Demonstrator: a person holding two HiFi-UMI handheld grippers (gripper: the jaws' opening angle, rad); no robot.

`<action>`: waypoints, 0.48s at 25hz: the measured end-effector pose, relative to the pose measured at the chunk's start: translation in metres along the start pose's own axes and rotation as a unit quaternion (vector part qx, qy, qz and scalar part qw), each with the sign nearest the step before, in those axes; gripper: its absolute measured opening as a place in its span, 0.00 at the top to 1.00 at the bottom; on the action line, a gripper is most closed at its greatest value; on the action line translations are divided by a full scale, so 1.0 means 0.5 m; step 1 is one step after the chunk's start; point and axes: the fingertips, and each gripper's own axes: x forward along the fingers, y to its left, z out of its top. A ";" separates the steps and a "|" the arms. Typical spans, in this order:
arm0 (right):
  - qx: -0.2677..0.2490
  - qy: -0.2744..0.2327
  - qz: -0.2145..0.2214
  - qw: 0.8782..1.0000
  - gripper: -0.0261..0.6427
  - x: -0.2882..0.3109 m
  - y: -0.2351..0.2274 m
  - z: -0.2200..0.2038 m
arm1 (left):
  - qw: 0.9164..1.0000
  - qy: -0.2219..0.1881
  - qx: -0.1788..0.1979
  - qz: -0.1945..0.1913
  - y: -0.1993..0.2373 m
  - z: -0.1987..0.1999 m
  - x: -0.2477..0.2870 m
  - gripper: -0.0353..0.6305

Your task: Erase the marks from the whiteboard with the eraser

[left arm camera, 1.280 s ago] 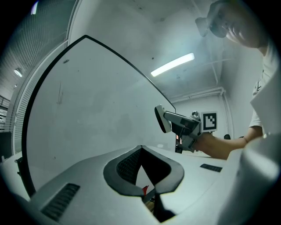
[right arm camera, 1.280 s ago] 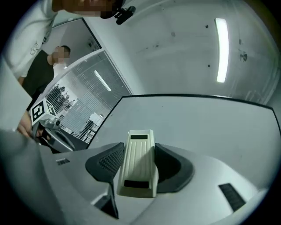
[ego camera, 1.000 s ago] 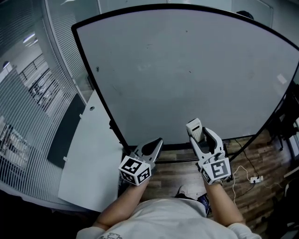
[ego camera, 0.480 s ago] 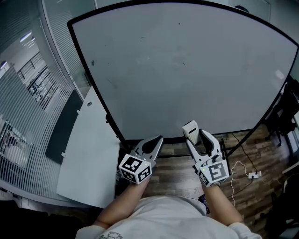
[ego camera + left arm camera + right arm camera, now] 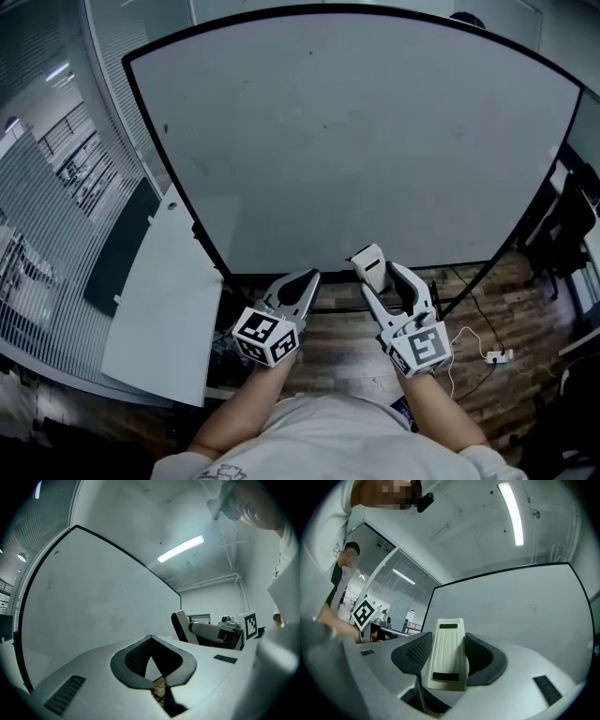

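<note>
The whiteboard (image 5: pixel 356 141) with its black frame fills the upper head view; only a few faint specks (image 5: pixel 167 128) show on its grey surface. Below its bottom edge, my right gripper (image 5: pixel 377 274) is shut on the cream eraser (image 5: pixel 367 263), which sticks up between the jaws. The right gripper view shows the eraser (image 5: pixel 447 653) clamped between the dark pads, with the whiteboard (image 5: pixel 511 606) behind. My left gripper (image 5: pixel 304 279) hangs beside it, shut and empty. In the left gripper view its tips (image 5: pixel 150 639) meet in front of the whiteboard (image 5: pixel 93 602).
A white table (image 5: pixel 159 300) stands left of the board, beside a glass wall with blinds (image 5: pixel 56 187). Under the board is wooden floor with a power strip and cable (image 5: pixel 495 356). A dark chair (image 5: pixel 572 225) sits at the right edge.
Both grippers have drifted a little left and up in the head view, and the board sits further left in the picture. Neither grip has changed.
</note>
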 end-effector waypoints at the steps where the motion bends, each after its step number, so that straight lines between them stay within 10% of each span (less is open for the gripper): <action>1: 0.001 0.000 0.002 1.000 0.61 -0.015 -0.008 0.002 | 1.000 0.000 -0.001 0.002 -0.017 -0.003 0.006 0.94; 12: 0.034 0.004 0.041 0.999 0.61 -0.186 -0.016 -0.002 | 0.999 -0.004 0.006 0.034 -0.202 -0.026 -0.014 0.94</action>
